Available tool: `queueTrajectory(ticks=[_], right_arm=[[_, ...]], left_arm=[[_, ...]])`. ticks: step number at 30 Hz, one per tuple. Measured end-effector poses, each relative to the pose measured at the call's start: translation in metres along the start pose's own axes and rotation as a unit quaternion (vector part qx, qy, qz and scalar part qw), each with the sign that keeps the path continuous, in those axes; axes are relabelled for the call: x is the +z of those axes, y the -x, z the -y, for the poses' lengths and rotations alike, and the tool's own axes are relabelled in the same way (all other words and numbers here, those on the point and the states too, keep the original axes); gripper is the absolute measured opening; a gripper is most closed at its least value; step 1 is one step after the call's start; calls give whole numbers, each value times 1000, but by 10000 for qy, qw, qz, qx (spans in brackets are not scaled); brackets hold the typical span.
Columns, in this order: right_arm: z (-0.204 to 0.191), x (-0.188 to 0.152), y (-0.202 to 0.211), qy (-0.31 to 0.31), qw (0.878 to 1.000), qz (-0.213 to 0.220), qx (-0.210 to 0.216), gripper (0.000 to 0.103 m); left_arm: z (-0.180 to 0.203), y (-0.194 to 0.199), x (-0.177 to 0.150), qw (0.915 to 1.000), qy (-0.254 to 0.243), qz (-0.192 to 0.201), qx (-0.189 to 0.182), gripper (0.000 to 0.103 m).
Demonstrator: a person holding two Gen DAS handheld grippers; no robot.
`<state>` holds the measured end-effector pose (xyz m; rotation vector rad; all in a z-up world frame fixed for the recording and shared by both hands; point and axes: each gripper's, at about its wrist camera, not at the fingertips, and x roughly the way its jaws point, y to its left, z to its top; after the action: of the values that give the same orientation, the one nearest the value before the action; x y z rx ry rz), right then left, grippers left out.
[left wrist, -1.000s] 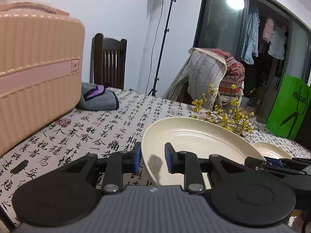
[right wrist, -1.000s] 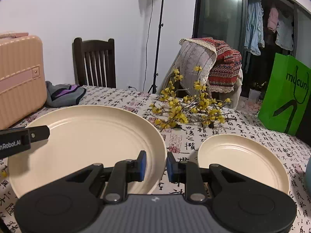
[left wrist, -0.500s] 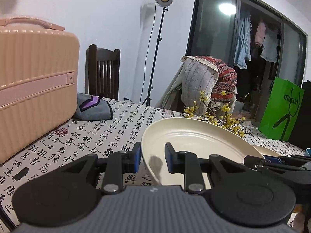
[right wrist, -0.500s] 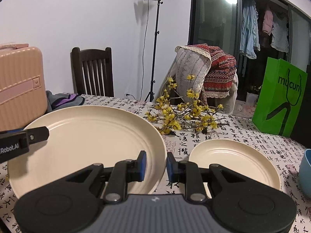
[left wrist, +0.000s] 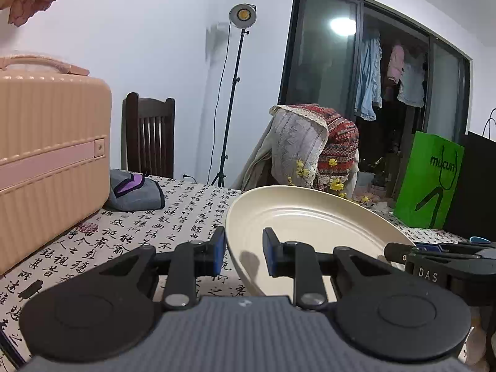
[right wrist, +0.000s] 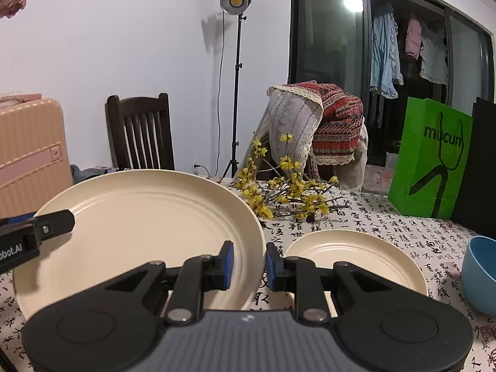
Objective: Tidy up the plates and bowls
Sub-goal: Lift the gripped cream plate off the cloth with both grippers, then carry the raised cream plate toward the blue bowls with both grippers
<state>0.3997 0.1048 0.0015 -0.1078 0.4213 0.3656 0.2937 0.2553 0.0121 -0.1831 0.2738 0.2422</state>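
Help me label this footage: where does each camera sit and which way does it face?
Left wrist: on the left gripper, facing across the table; it grips the large plate; the right gripper's tip shows at right.
Right wrist: on the right gripper, facing the small plate and blue bowl.
Shared: large plate, green bag.

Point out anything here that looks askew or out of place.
The large cream plate is off the patterned tablecloth and tilted, each tool clamping an opposite rim: left tool, right tool. Loose yellow-flowered branches lie on the cloth, close behind the small plate.
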Motion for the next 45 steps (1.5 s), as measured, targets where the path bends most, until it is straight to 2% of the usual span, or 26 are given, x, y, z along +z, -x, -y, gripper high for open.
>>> queueTrajectory(ticks=[20,27,45], right_arm=[[15,-4,31,-168,9991,369,-92,17],[26,-6,42,-289,9985,463,-100,14],[34,-10,61,-459,9975,537,-38,14]], left_arm=[[13,20,0,9994,-152,236,-224,25],[15,28,2,9990,-2,206,-386,25],[25,44,4,9991,-53,248,-327,25]])
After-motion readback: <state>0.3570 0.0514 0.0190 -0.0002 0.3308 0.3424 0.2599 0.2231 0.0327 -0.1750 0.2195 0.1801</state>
